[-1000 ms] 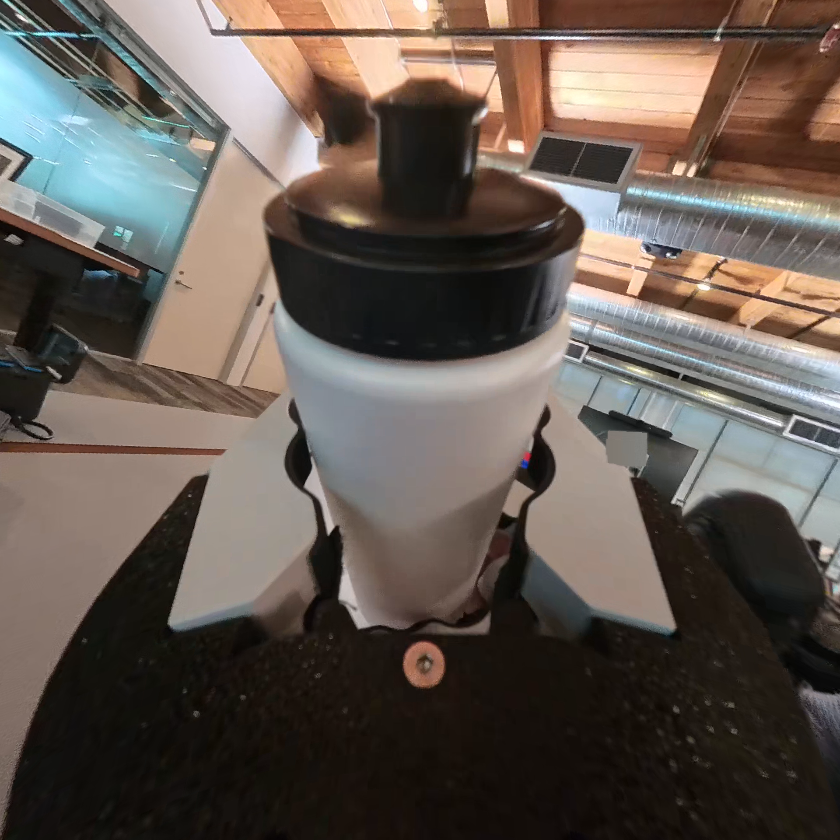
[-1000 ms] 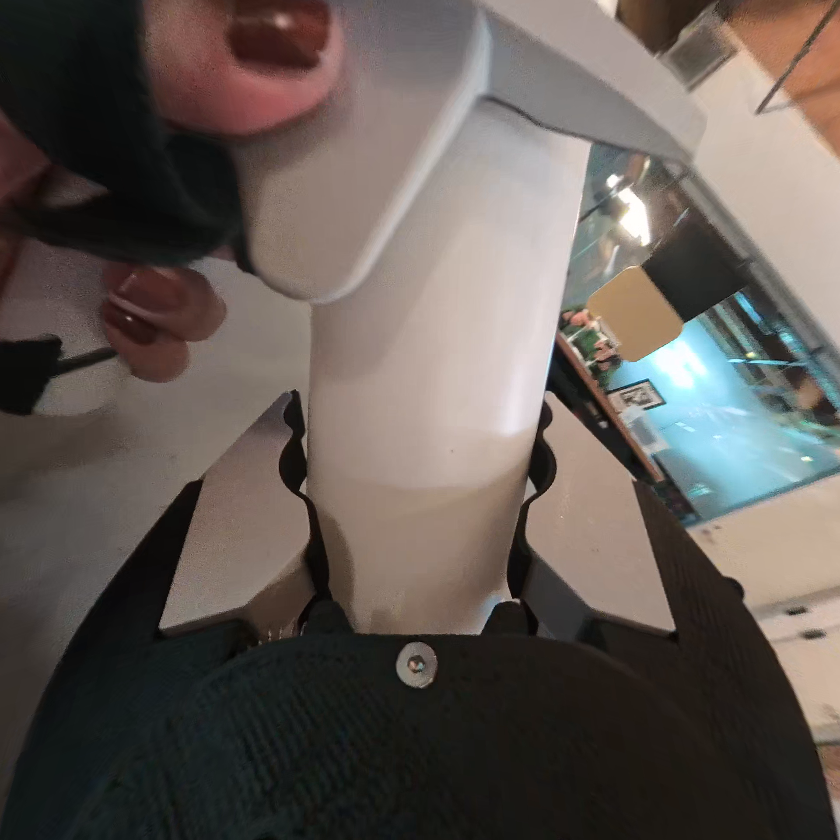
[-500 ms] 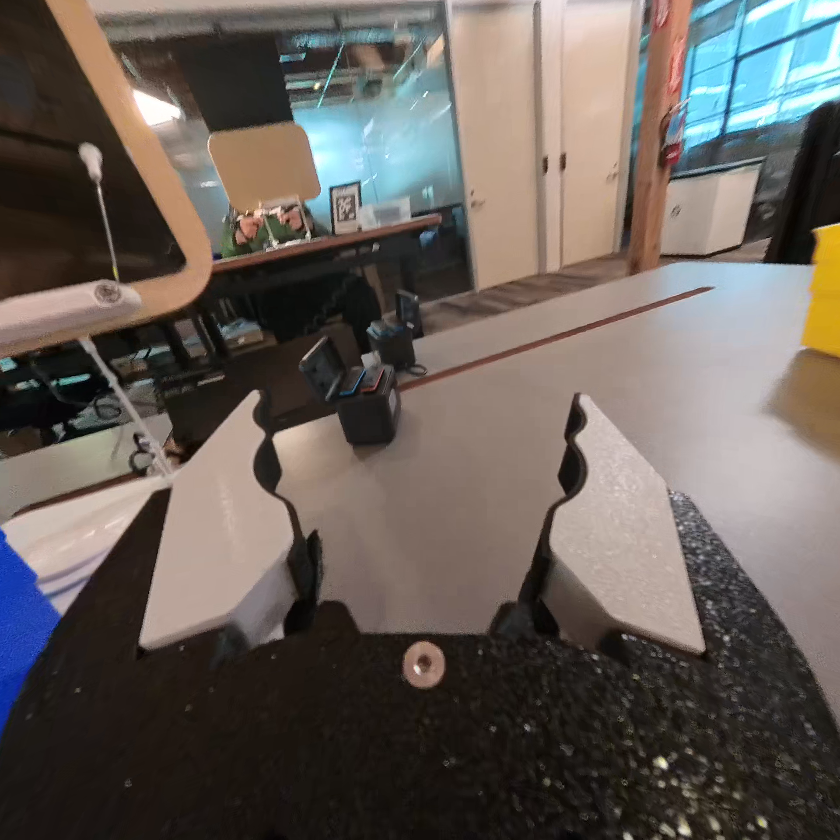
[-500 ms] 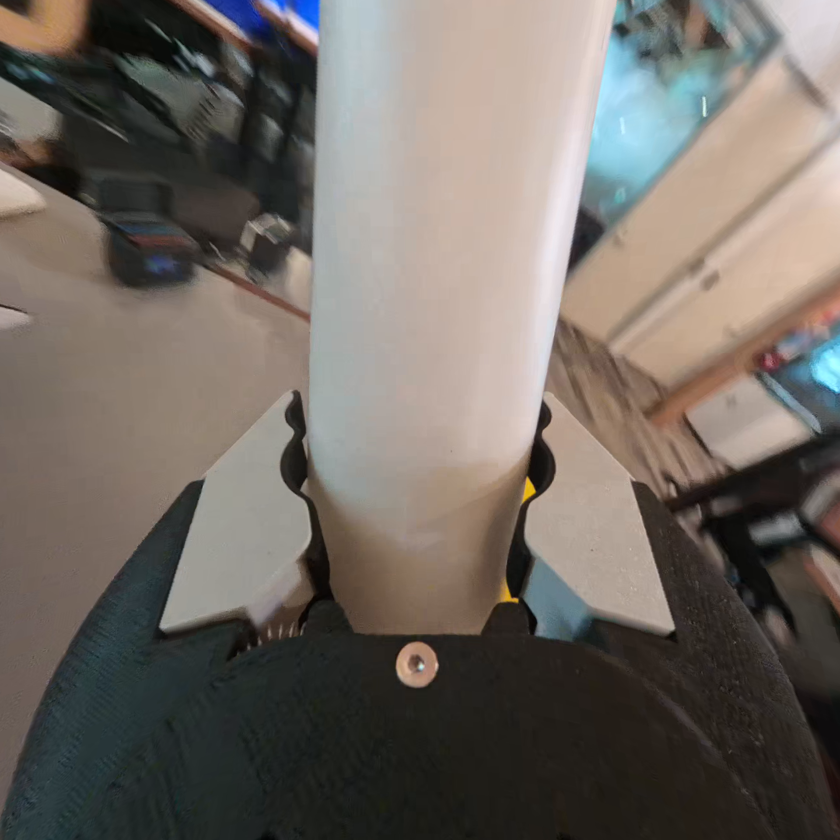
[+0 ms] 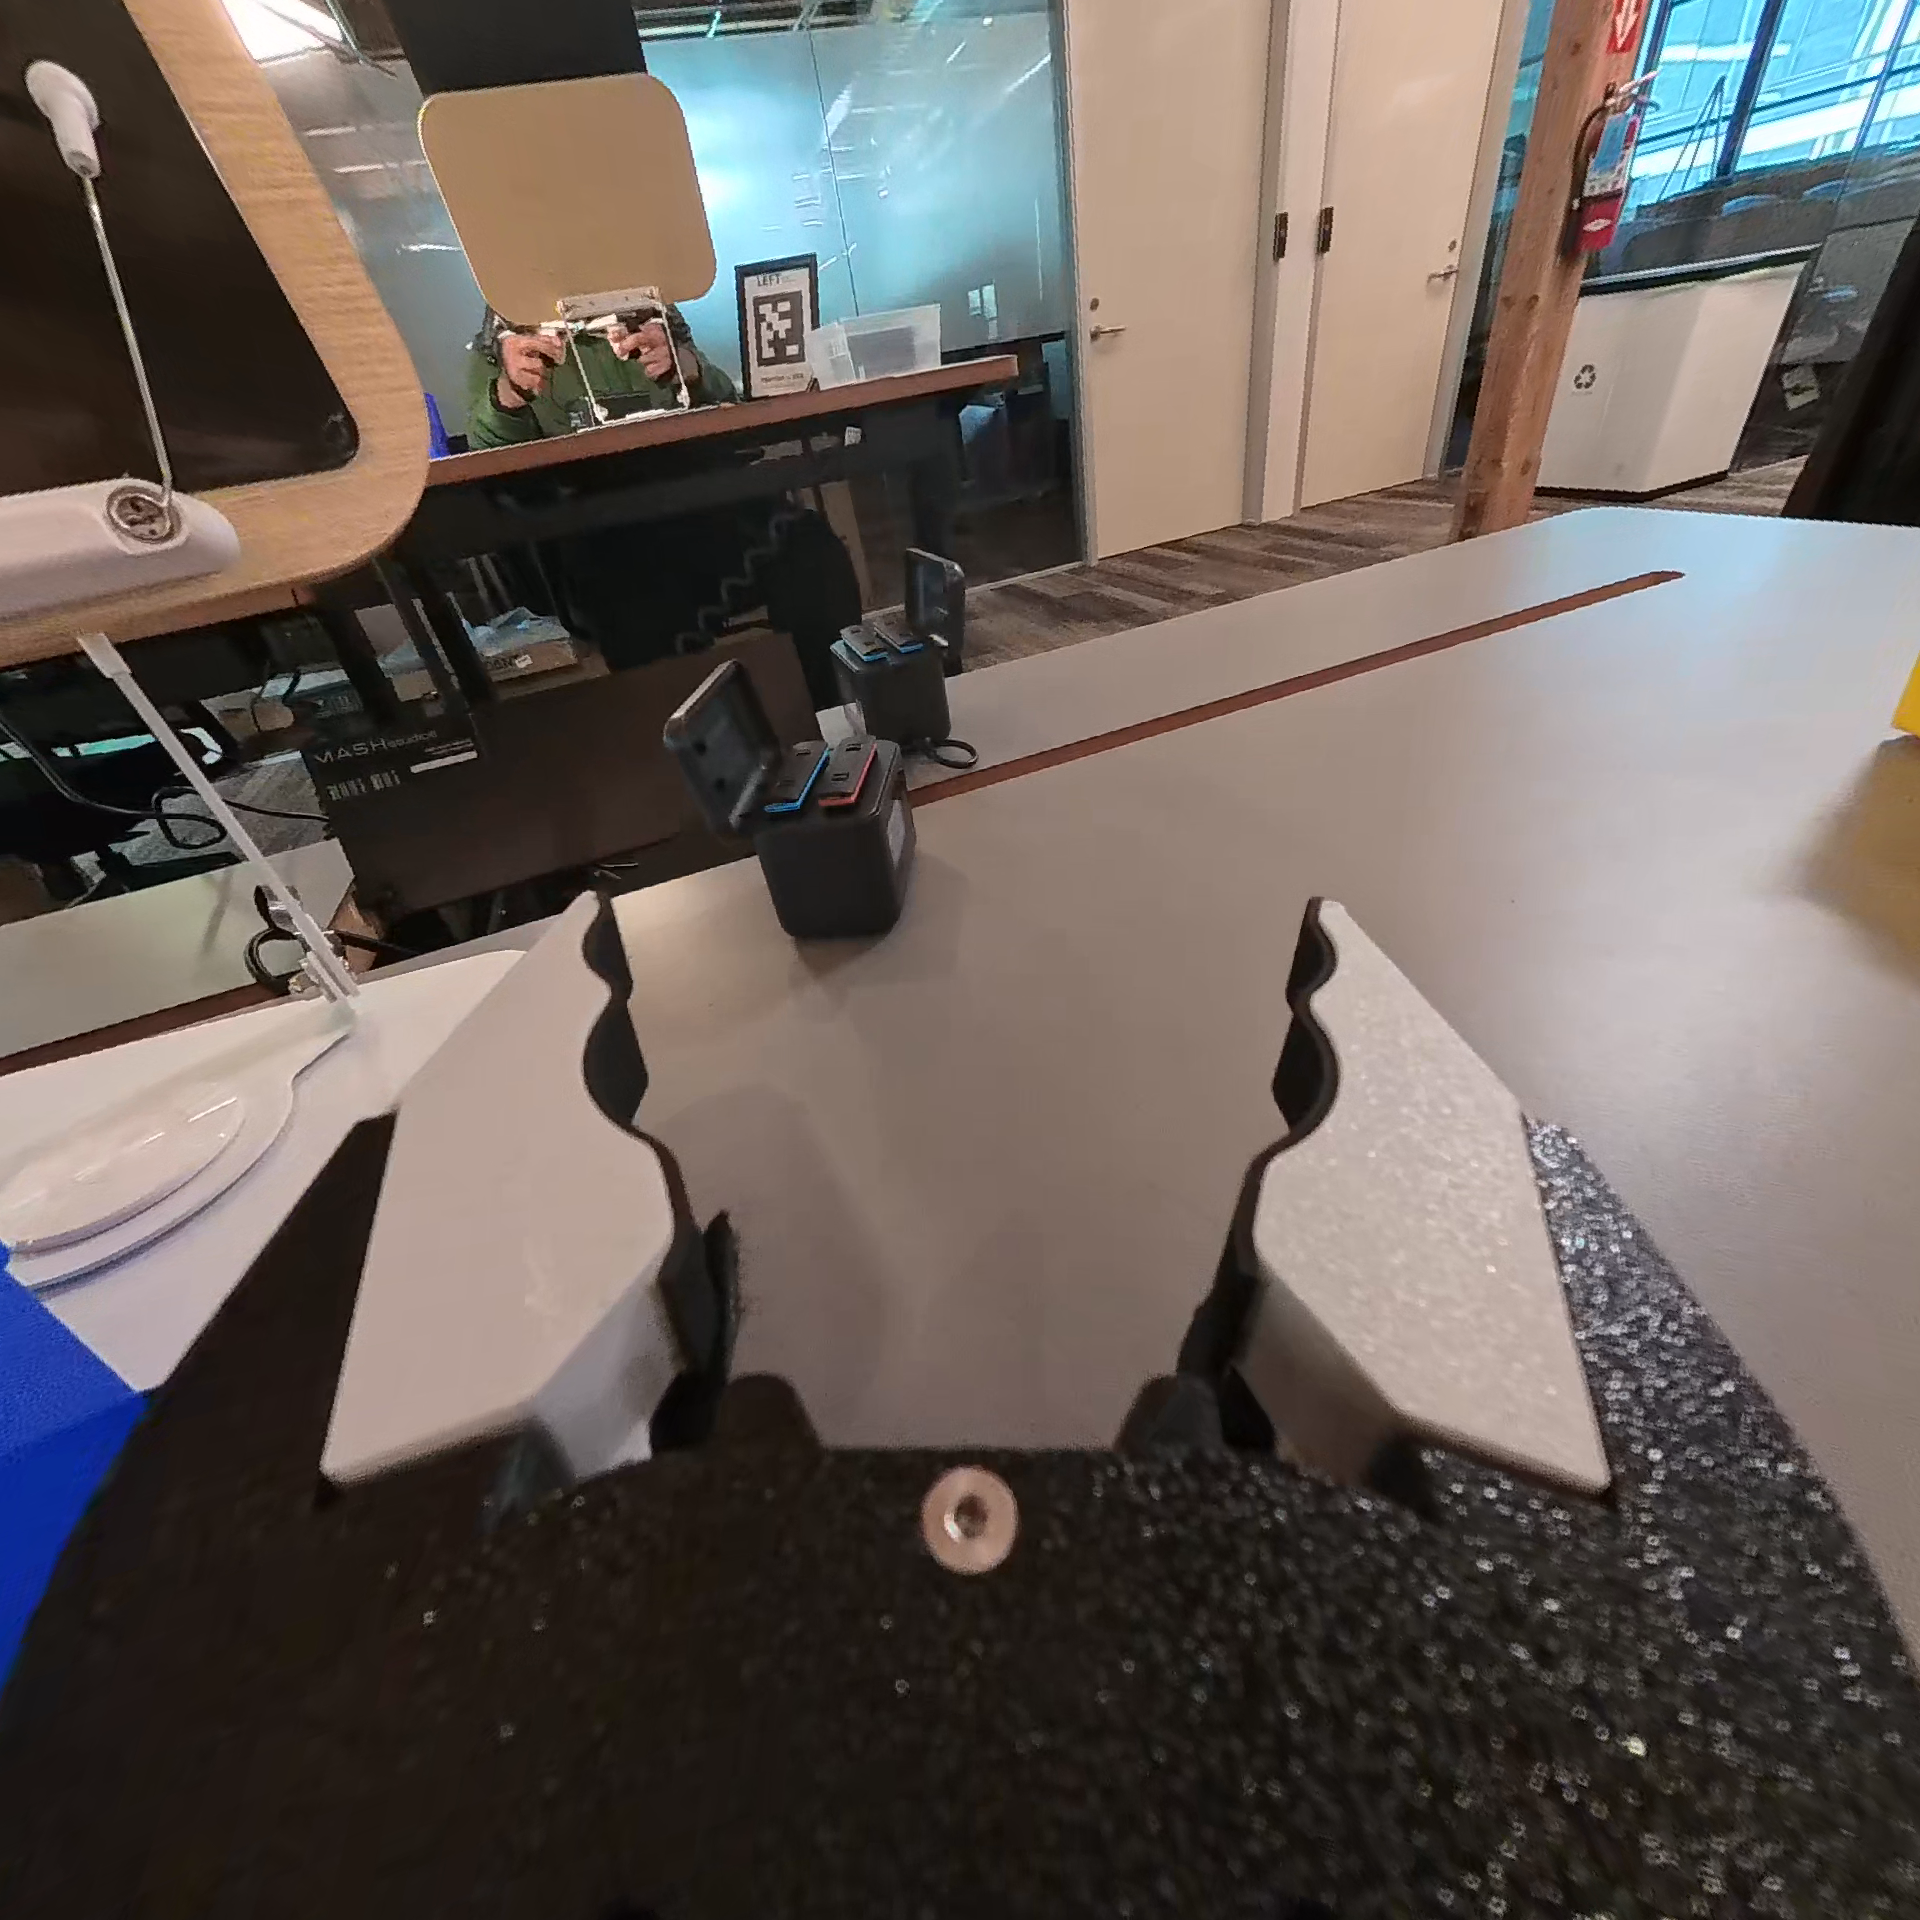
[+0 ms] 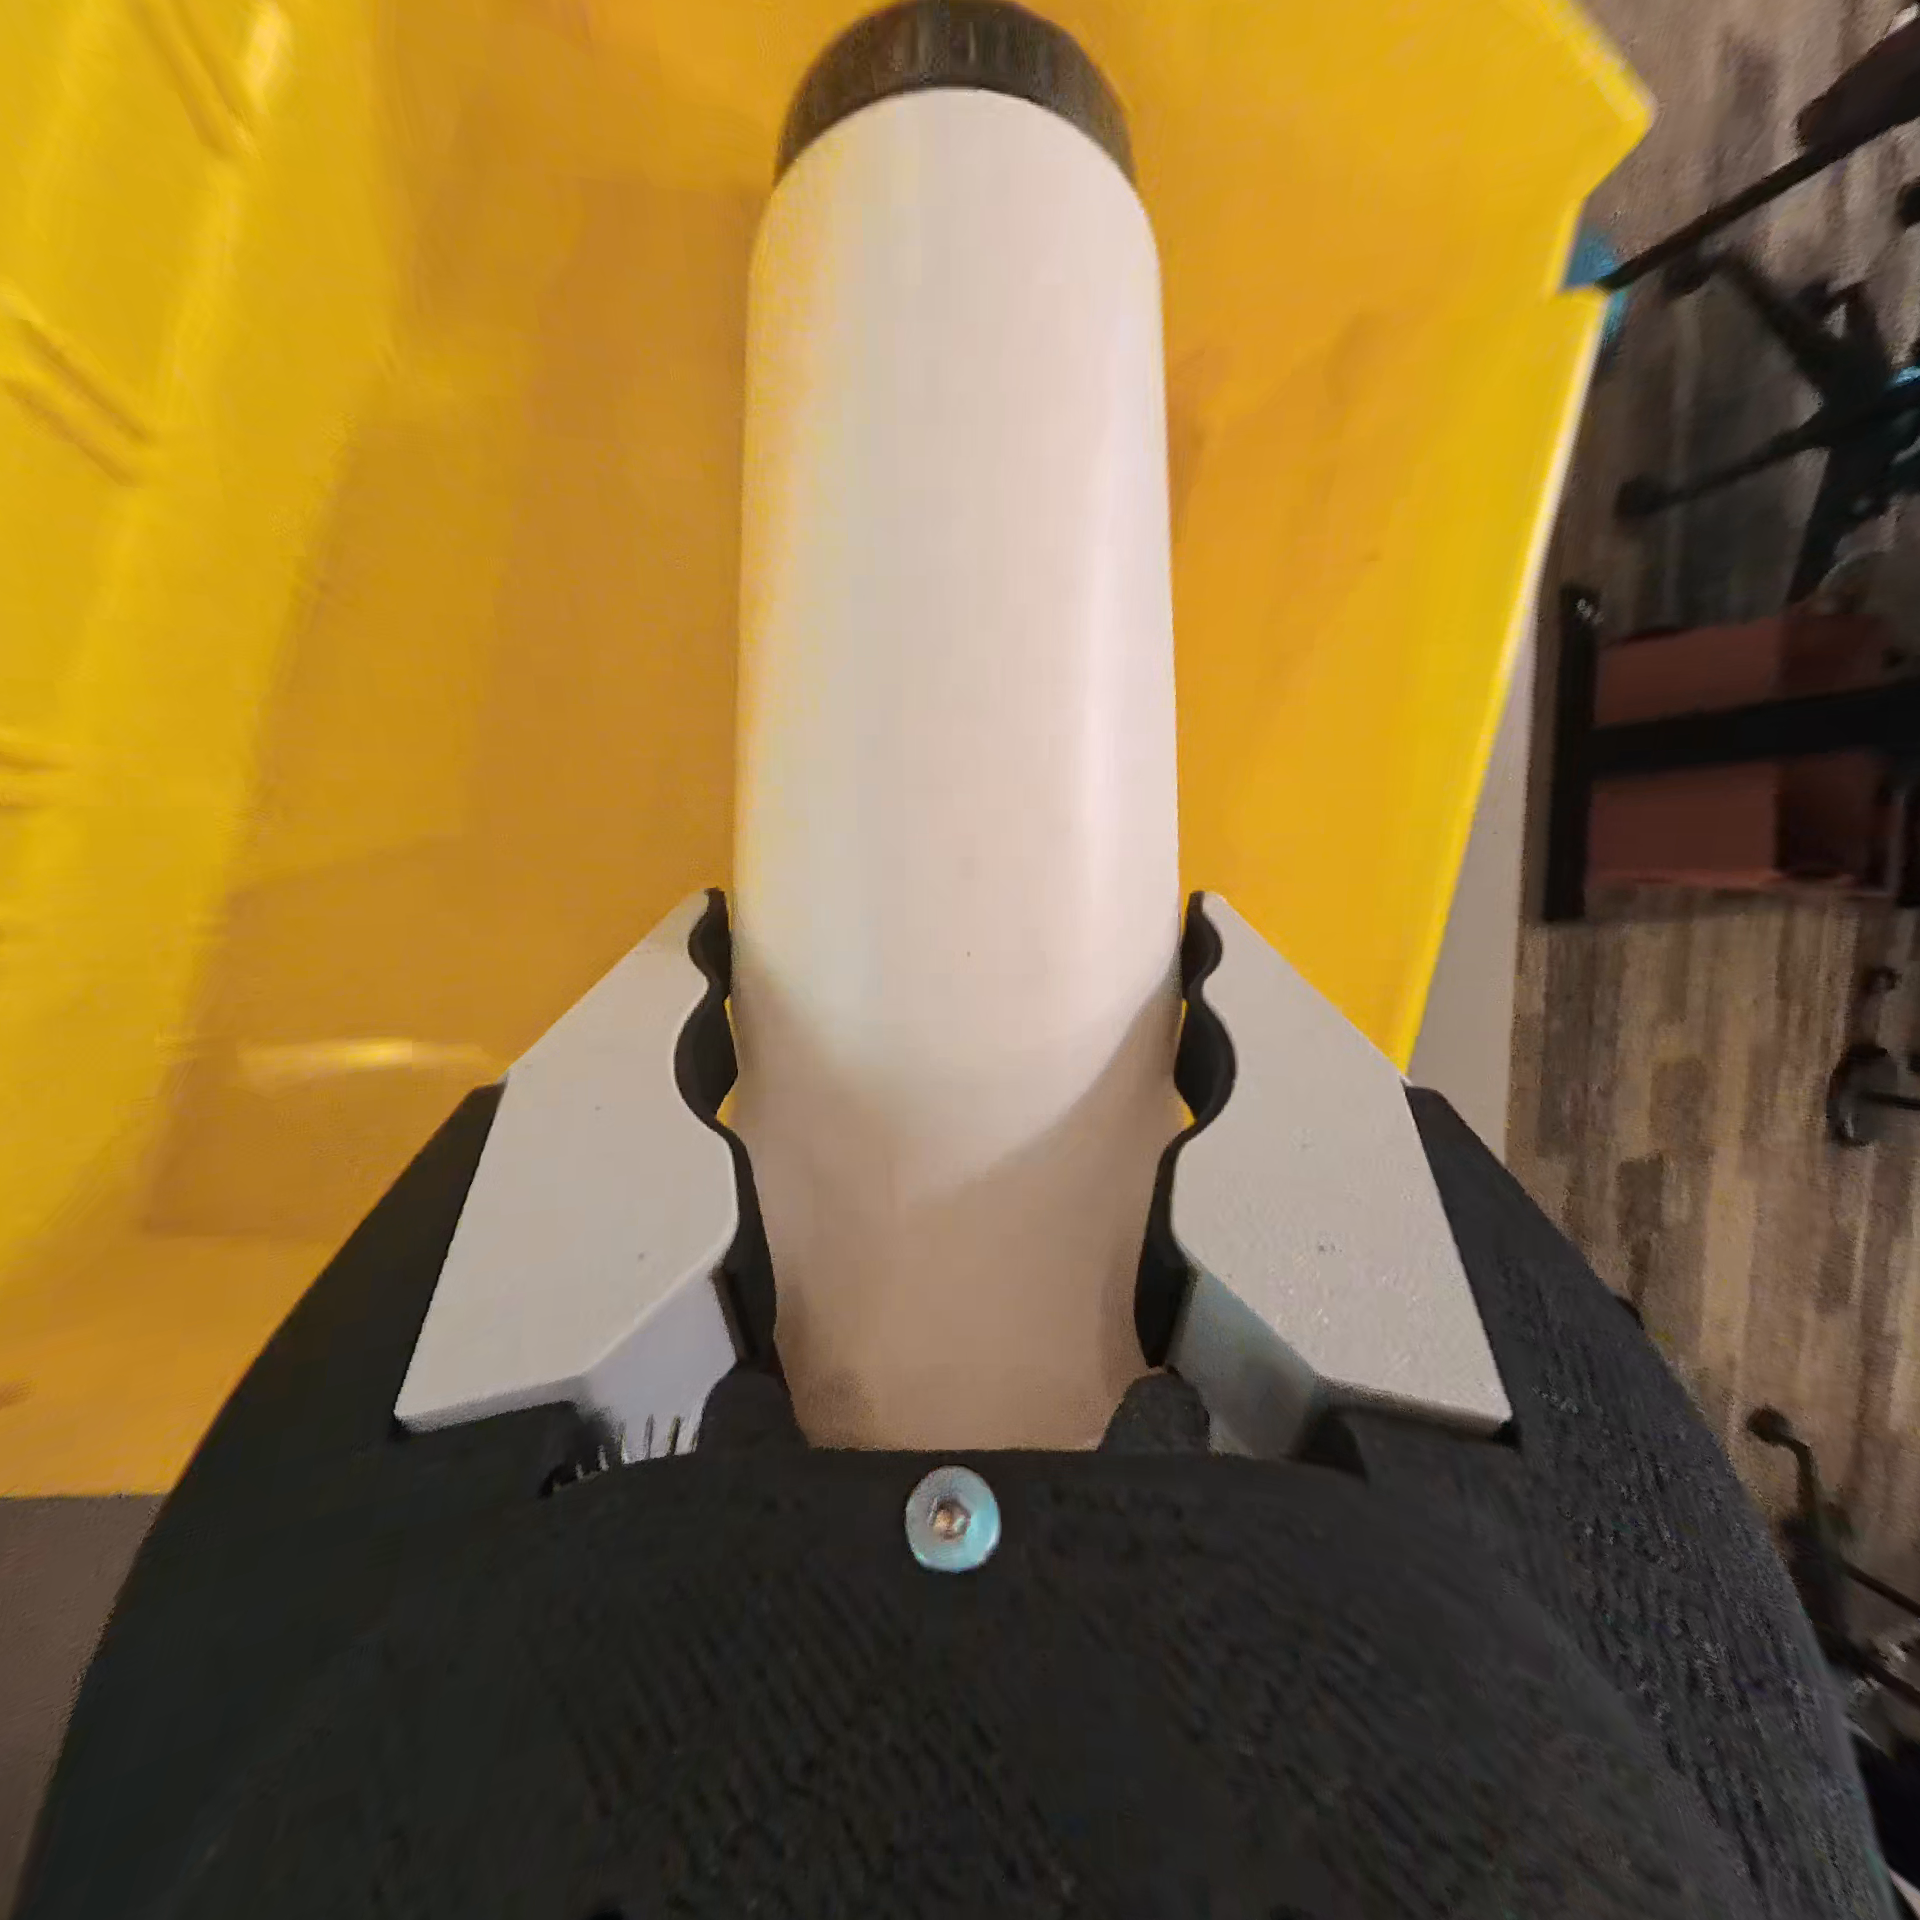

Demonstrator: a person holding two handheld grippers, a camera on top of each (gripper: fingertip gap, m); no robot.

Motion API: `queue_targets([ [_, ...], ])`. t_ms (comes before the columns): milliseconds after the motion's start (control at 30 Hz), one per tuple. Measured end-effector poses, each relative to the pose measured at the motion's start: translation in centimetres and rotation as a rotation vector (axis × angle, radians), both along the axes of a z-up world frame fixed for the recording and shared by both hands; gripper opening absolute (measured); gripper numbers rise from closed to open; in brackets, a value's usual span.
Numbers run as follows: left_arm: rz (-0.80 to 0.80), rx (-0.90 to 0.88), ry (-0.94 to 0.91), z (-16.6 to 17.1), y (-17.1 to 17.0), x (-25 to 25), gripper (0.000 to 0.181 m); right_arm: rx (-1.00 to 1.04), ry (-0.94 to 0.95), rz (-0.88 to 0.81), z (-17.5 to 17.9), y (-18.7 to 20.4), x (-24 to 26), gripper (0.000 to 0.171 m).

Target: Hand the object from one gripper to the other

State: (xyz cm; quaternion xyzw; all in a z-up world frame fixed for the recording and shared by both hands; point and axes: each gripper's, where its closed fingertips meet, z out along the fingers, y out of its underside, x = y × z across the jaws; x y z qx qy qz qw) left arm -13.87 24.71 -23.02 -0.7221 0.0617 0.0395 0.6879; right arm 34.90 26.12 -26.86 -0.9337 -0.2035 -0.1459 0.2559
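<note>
A white bottle (image 6: 951,623) with a black cap (image 6: 951,62) fills the right wrist view. My right gripper (image 6: 956,925) is shut on its lower end, and the bottle points away from me over the inside of a yellow bin (image 6: 364,520). My left gripper (image 5: 956,935) is open and empty, held low over a grey table (image 5: 1507,883). The bottle does not show in the left wrist view.
A black battery case (image 5: 831,831) with an open lid stands on the table just ahead of the left gripper; a second one (image 5: 894,686) is behind it. A white lamp base (image 5: 125,1153) and a blue object (image 5: 52,1403) are at left. A yellow corner (image 5: 1907,696) shows at right.
The left gripper let go of the bottle and opened, now over the table. The right gripper kept the bottle and swung it over the yellow bin.
</note>
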Motion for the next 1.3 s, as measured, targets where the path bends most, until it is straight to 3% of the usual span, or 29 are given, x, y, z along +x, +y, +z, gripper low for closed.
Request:
queue_targets([
  [200, -0.004, 0.001, -0.014, 0.0, 0.0, -0.1, 0.123, -0.083, 0.001, -0.003, -2.2, -0.4, 0.4, 0.086],
  [300, -0.004, 0.004, -0.013, 0.1, 0.0, -0.1, 0.123, 0.064, -0.065, -0.042, 1.5, 0.0, 0.9, 0.096],
  [367, -0.006, 0.002, -0.01, 0.0, 0.0, 0.0, 0.123, 0.277, -0.098, -0.025, 6.3, 0.7, -0.3, 0.106],
  [433, -0.01, 0.004, -0.006, 0.0, 0.0, 0.1, 0.122, 0.551, -0.074, 0.086, 11.9, 1.3, -4.6, 0.109],
  [500, -0.015, 0.008, -0.001, 0.1, -0.1, 0.2, 0.121, 0.831, 0.039, 0.285, 16.5, 1.1, -12.0, 0.108],
  [600, -0.033, 0.015, 0.001, 0.2, -0.3, 0.6, 0.121, 1.141, 0.305, 0.537, 19.3, -0.7, -23.2, 0.106],
  [667, -0.041, 0.02, -0.001, 0.2, -0.4, 0.7, 0.12, 1.305, 0.407, 0.63, 18.2, -1.5, -28.3, 0.099],
  [733, -0.044, 0.024, -0.002, 0.3, -0.5, 0.8, 0.12, 1.409, 0.388, 0.668, 15.5, -1.3, -31.4, 0.09],
  [833, -0.047, 0.028, -0.006, 0.3, -0.6, 0.8, 0.119, 1.314, 0.433, 0.697, 10.3, -0.3, -34.6, 0.088],
  [967, -0.058, 0.024, 0.003, 0.3, -0.5, 1.1, 0.117, 1.222, 0.449, 0.816, 7.9, -0.7, -36.5, 0.088],
  [1133, -0.112, 0.242, 0.169, 8.6, -4.6, 4.0, 0.095, 1.199, 0.55, 0.791, 8.1, -0.5, -35.7, 0.087],
  [1200, -0.106, 0.231, 0.096, 11.7, -6.9, 3.4, 0.094, 1.187, 0.572, 0.792, 8.1, -0.4, -35.6, 0.087],
  [1300, -0.024, 0.116, 0.0, 13.8, -10.2, -1.7, 0.093, 1.172, 0.581, 0.817, 7.9, -0.6, -36.0, 0.086],
])
